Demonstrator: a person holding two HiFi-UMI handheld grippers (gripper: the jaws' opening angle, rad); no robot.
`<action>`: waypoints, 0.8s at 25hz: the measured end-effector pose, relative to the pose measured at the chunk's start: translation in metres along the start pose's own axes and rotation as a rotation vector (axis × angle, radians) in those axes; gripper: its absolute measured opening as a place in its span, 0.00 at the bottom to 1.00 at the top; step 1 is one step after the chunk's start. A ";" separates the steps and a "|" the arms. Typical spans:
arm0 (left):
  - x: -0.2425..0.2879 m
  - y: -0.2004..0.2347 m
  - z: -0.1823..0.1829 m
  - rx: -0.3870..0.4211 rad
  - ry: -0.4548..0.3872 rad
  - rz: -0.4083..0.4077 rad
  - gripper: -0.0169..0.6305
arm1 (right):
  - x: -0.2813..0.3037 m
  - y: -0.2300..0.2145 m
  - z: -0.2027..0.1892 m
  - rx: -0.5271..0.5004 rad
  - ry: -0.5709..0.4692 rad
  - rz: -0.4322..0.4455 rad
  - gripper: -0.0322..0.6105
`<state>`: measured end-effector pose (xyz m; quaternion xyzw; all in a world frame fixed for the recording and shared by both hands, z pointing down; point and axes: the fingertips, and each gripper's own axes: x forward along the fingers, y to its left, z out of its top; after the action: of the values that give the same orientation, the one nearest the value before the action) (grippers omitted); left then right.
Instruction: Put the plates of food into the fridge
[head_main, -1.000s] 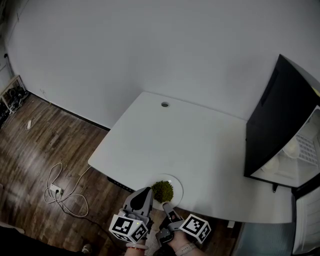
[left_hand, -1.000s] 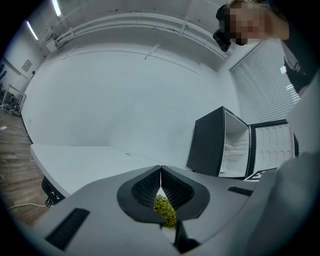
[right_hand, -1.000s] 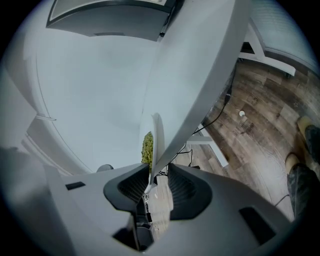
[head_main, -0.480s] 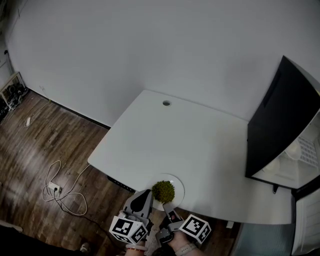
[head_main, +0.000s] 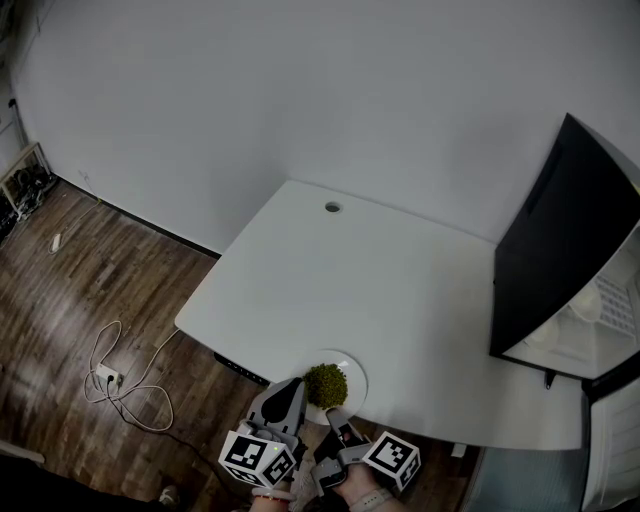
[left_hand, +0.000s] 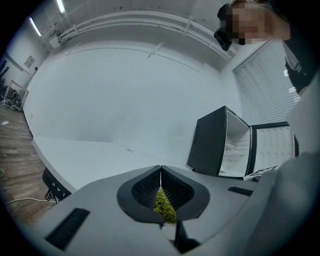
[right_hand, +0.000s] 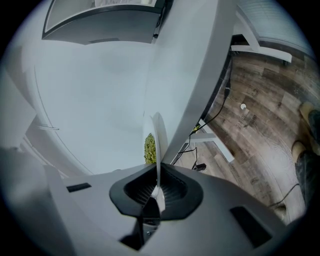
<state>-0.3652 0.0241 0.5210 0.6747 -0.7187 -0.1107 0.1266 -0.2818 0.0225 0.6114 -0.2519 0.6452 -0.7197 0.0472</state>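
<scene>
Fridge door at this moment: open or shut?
Open. In the left gripper view the fridge shows its white shelves, and the door stands swung out beside it.

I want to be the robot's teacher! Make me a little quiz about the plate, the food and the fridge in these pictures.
1. True or false: the fridge has its door open.
2. What colour is the food on the plate?
3. What is the right hand-held gripper pinching? A) the food B) the rim of the plate C) nothing

Key: 1 true. 2 green. 3 B, its jaws have just been closing on the rim.
</scene>
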 end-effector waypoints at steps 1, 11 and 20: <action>0.001 0.000 -0.001 0.003 -0.002 -0.004 0.04 | -0.001 0.000 0.001 0.005 -0.001 -0.001 0.08; 0.010 -0.006 0.001 0.010 0.000 -0.023 0.04 | -0.012 -0.001 0.006 0.039 -0.002 -0.017 0.08; 0.021 -0.022 0.011 0.024 0.005 -0.053 0.04 | -0.029 0.007 0.016 0.053 -0.022 -0.010 0.08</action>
<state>-0.3497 0.0015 0.5037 0.6952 -0.7015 -0.1039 0.1175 -0.2522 0.0186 0.5970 -0.2617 0.6241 -0.7339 0.0575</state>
